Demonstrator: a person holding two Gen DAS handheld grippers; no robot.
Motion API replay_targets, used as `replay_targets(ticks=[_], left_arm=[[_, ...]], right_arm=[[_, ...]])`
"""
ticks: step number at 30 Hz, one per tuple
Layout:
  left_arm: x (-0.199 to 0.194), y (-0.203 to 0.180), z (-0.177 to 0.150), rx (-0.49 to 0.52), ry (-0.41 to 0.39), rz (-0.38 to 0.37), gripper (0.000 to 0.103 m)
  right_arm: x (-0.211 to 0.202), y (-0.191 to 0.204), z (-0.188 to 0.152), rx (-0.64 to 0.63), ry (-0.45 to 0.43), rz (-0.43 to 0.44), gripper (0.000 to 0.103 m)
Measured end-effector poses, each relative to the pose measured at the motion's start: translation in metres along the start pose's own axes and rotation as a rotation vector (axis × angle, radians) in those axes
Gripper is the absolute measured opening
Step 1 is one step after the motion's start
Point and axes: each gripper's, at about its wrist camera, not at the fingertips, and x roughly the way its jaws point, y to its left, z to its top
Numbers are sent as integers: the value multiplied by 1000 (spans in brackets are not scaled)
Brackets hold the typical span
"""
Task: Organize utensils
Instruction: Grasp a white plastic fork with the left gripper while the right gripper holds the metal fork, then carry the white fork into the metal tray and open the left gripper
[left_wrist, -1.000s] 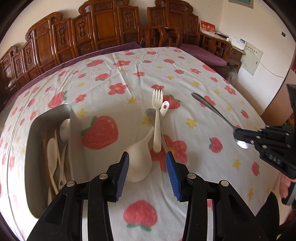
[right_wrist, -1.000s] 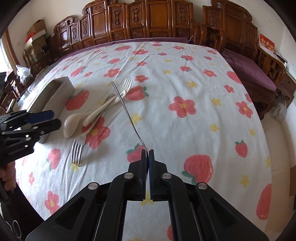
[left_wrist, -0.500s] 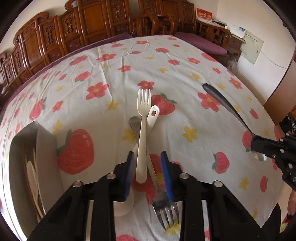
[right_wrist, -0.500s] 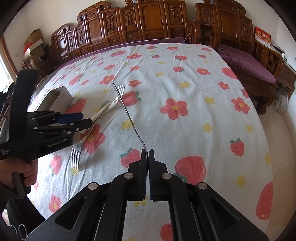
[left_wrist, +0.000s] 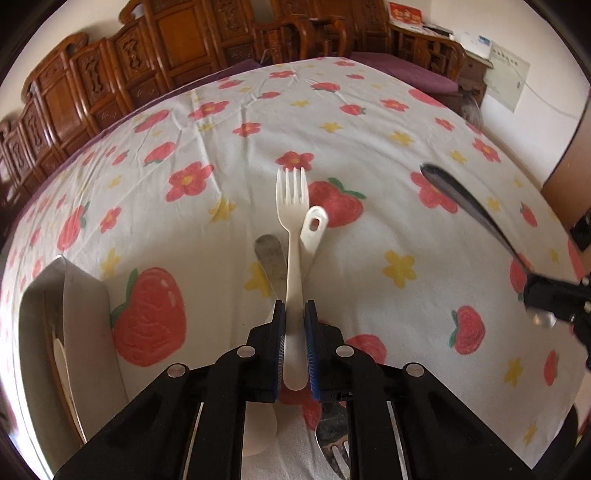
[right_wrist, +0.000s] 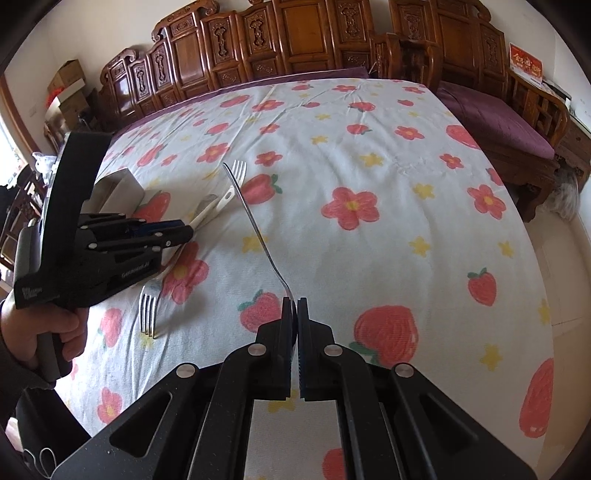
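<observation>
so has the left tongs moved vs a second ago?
Yes. The left tongs came forward over the cream spoon to the white fork handle, jaws just closing around it; the metal bin slid down-left.

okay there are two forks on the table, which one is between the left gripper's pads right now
The white plastic fork, tines pointing away: the left gripper has just been closing on its handle. The metal fork lies loose on the tablecloth, its tines nearest the person.

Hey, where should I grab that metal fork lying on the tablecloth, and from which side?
Grip the metal fork at the neck just behind its tines, coming from above with jaws across it. It lies flat, and the white fork and ladle handle cross its far handle, so only the tine end looks free.
</observation>
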Motion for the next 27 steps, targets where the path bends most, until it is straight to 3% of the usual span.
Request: replay_targets(ticks=[14,27], left_arm=[[-20,3,2,-18,-54,5,9],[-72,16,-3,-18,-132,-5,9]], right_arm=[[2,6,-2,-21,6,-7,3],[-13,16,3,-28,-43,13,3]])
